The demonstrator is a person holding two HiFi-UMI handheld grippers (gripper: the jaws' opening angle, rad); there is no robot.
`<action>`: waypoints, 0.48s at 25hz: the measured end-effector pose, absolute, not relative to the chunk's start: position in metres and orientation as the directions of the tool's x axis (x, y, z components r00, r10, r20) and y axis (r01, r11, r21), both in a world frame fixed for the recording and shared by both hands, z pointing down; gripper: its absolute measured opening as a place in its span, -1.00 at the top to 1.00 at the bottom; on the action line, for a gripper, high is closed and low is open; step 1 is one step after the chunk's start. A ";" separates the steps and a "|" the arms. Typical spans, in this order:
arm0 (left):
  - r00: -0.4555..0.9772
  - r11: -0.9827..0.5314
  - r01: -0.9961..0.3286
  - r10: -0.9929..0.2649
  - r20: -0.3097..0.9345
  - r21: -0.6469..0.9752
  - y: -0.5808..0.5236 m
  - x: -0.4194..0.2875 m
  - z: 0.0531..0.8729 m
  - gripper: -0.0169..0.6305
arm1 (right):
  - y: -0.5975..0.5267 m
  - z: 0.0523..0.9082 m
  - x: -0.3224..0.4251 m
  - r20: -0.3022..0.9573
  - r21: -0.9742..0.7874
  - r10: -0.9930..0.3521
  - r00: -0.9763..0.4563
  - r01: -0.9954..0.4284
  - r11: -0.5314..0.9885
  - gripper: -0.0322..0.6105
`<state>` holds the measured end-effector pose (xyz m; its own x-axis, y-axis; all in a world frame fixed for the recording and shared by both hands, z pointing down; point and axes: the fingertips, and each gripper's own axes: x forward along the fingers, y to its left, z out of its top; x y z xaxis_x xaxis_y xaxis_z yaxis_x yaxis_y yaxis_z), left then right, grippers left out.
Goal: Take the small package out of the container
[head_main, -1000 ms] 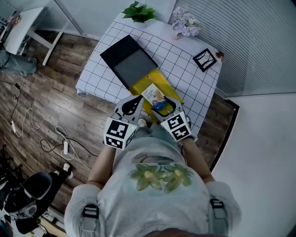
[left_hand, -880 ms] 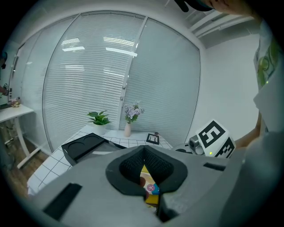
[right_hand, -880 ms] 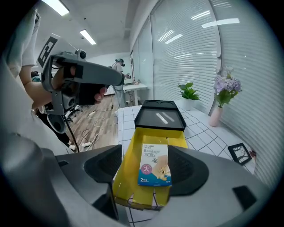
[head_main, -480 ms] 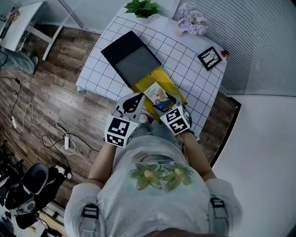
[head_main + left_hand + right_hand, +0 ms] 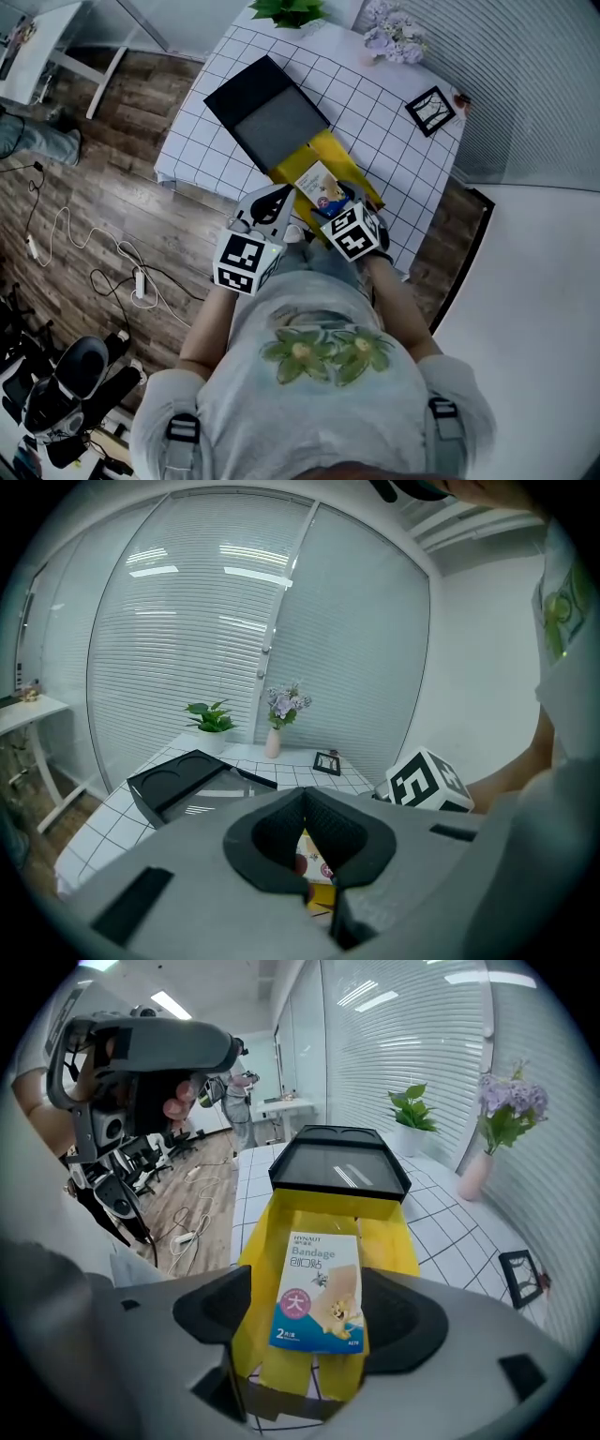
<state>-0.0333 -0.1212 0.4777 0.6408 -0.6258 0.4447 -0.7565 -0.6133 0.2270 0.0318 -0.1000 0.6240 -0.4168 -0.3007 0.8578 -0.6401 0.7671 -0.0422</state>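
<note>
A small bandage package (image 5: 319,1290) lies flat on an opened yellow carton (image 5: 394,1232) near the table's front edge. It also shows in the head view (image 5: 319,183). My right gripper (image 5: 314,1309) straddles the package's near end. Its jaws are opening, and a gap shows beside the left pad. In the head view the right gripper (image 5: 339,199) hovers over the yellow carton (image 5: 323,152). My left gripper (image 5: 305,794) is shut and empty, held just left of the carton (image 5: 274,200). A black container (image 5: 267,112) with its lid stands behind the carton.
A potted plant (image 5: 286,9), a vase of flowers (image 5: 394,39) and a small picture frame (image 5: 431,108) stand at the far side of the gridded table (image 5: 202,141). Cables (image 5: 112,272) and an office chair (image 5: 66,384) are on the wooden floor at left.
My right gripper has moved forward and a little left over the package's near end. The left gripper has stayed almost where it was.
</note>
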 end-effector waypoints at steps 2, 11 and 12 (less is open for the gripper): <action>0.642 -0.614 -0.756 -0.623 0.447 0.229 -0.121 -0.033 0.479 0.93 | -0.100 0.630 0.031 0.866 -0.050 -0.285 -0.411 -0.638 0.768 -0.16; 0.642 -0.611 -0.755 -0.613 0.460 0.238 -0.123 -0.036 0.485 0.93 | -0.106 0.648 0.034 0.893 -0.046 -0.260 -0.367 -0.650 0.758 -0.18; 0.642 -0.611 -0.755 -0.613 0.461 0.238 -0.123 -0.036 0.486 0.93 | -0.107 0.650 0.035 0.896 -0.046 -0.257 -0.362 -0.652 0.757 -0.18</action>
